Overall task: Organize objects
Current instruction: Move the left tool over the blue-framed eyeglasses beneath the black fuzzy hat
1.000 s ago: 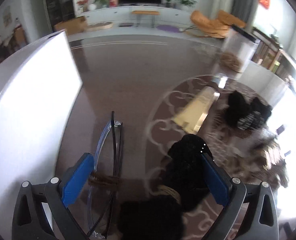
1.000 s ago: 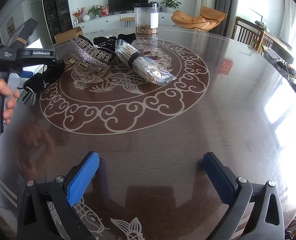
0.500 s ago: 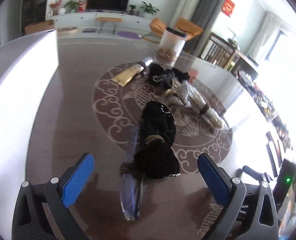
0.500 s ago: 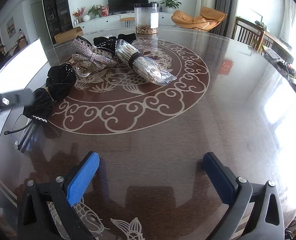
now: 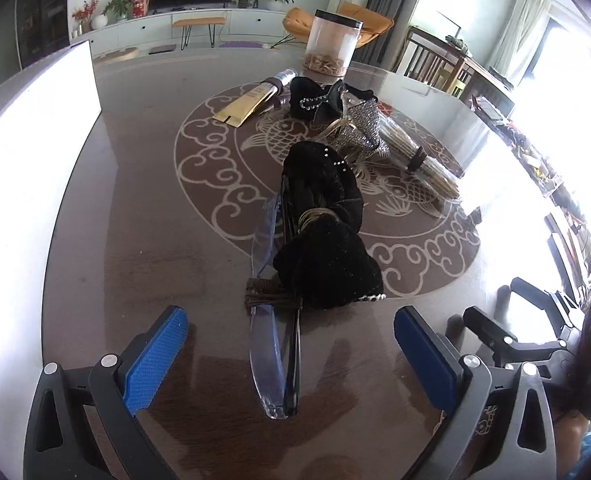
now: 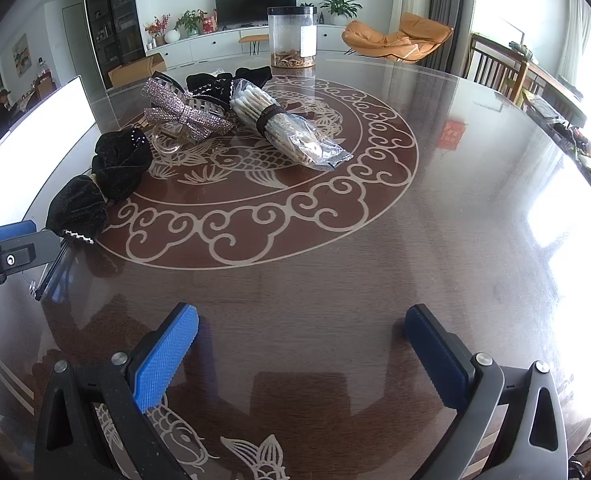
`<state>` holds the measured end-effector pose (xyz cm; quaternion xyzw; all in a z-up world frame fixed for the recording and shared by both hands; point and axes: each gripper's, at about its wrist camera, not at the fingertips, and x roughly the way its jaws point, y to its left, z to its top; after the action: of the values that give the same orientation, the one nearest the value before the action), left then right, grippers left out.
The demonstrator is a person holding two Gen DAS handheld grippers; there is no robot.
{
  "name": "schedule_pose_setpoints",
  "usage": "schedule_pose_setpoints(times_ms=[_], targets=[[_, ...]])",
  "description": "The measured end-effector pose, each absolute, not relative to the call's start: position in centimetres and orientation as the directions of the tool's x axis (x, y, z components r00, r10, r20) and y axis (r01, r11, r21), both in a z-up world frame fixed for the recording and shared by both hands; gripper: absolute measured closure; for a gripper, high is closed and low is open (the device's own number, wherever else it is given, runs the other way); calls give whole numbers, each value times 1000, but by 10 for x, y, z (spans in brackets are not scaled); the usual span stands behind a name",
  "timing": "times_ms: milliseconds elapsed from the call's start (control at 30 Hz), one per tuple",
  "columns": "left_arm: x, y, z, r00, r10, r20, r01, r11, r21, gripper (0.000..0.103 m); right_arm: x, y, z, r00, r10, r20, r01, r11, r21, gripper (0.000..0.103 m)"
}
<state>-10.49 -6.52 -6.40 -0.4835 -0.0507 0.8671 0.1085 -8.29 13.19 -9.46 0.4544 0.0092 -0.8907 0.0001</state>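
Note:
A black velvet bow hair clip [image 5: 321, 232] lies on the dark round table, on a clear plastic sleeve [image 5: 265, 344]; it also shows in the right wrist view [image 6: 103, 184]. My left gripper [image 5: 289, 354] is open and empty, just short of the sleeve's near end. Farther back lie a silver rhinestone bow [image 6: 183, 114], a black bow [image 5: 313, 98], a wrapped bundle of cotton swabs [image 6: 283, 126] and a gold packet [image 5: 247, 106]. My right gripper [image 6: 301, 354] is open and empty over bare table.
A clear jar [image 6: 292, 36] with a black lid stands at the table's far side. A white panel [image 5: 27, 152] stands along the left edge. The left gripper [image 6: 7, 248] shows at the right wrist view's left edge. The table [image 6: 435, 240] is glossy.
My left gripper has let go of the black velvet bow and drawn back from it. The bow now lies on the table. The right gripper has not moved.

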Motion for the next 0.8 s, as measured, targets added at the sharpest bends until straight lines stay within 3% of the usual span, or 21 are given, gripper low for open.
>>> schedule_pose_setpoints(times_ms=[233,467,800], targets=[[-97,-66,-76,-509,192,-839,-141,-980,-139,0,-83,132,-95,-587,8,-810,8,-1000,-16,0],[-84,-52,-82,-529,100,-843,-186,-983,0,0,-83,132,-95,-587,9,-810,8,-1000,-16,0],[-75,-54,-82,-545,107,-832,-194,-981,1,0,-83,131,-95,-587,9,-809,8,-1000,-17,0]])
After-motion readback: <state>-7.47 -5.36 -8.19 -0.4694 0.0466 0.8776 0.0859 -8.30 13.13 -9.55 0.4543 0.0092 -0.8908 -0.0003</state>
